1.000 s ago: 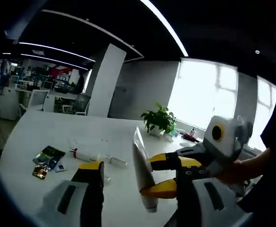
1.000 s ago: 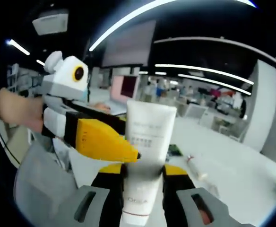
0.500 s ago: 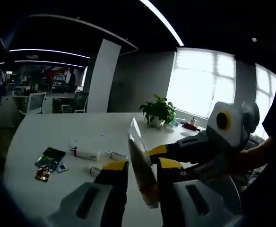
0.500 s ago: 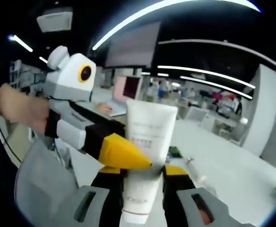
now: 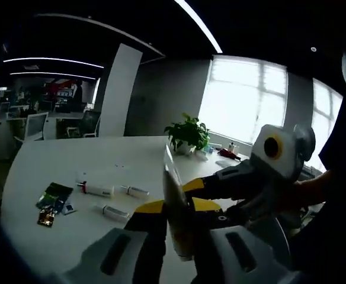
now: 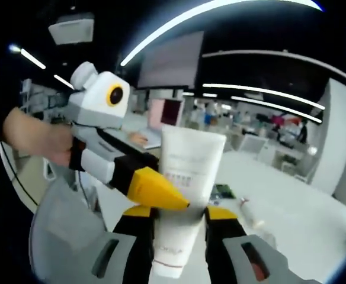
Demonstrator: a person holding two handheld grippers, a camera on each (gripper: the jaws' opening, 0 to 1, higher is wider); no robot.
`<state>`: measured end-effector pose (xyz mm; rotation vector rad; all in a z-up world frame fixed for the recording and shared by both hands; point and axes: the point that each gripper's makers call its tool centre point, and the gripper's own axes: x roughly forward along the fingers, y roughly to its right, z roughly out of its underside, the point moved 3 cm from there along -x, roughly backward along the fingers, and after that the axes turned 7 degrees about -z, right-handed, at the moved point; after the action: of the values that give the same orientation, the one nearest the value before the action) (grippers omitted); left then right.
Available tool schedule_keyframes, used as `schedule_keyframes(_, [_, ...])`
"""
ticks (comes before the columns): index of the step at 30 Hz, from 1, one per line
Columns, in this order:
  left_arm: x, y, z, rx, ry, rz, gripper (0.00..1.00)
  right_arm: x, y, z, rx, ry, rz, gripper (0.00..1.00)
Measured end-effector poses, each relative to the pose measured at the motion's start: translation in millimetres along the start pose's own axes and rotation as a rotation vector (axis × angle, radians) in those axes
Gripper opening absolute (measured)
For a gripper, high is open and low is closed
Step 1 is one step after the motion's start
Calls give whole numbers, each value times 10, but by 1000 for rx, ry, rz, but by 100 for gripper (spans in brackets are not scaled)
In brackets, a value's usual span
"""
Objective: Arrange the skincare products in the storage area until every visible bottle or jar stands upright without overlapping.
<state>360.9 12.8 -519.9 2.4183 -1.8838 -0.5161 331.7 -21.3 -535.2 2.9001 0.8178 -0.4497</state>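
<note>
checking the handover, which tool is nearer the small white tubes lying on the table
Neither, clearly: both tools are together at the white tube, raised off the table. The right tool clamps it; the left tool straddles its edge. The small tubes lie beyond both.

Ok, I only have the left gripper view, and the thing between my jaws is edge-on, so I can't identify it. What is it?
Observer: A white tube, its flat face carrying printed text, clamped in the right gripper.
Operator: Which end is up?
Observer: The wide flat end; the narrower end hangs below the right jaws.
Operator: Where is my gripper on it?
Observer: One yellow jaw of the left gripper crosses the tube's face just above the right jaws.
</note>
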Motion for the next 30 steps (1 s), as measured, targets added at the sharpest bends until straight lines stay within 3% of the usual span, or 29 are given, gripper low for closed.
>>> schedule_keyframes(2, [-34, -15, -36, 48, -7, -8, 13, -52, 5, -37, 38, 28, -29, 21])
schedule_keyframes(5, [-68, -3, -60, 48, -34, 19, 13, -153, 62, -88, 11, 34, -40, 7])
schedule_keyframes(11, [-85, 28, -97, -16, -4, 66, 12, -157, -5, -164, 33, 68, -134, 19])
schedule_keyframes(16, [-80, 86, -198, 9, 7, 115, 12, -195, 88, -202, 60, 100, -173, 22])
schedule_keyframes(19, [-113, 183, -350, -8, 47, 209, 12, -212, 72, -252, 163, 146, -313, 29])
schedule_keyframes(21, [-136, 222, -466, -28, 83, 248, 12, -230, 57, -236, 153, 120, -408, 27])
schedule_keyframes(23, [-158, 268, -591, -45, 115, 298, 12, -274, 4, -348, 163, 157, -502, 25])
schedule_keyframes(26, [-164, 297, -695, -22, 125, 329, 12, -335, -2, -533, 177, 227, -561, 21])
schedule_keyframes(28, [-157, 318, -722, 7, 111, 342, 12, -342, 63, -604, 156, 234, -539, 20])
schedule_keyframes(30, [-148, 321, -725, 48, 92, 334, 12, -330, 67, -604, 105, 191, -554, 18])
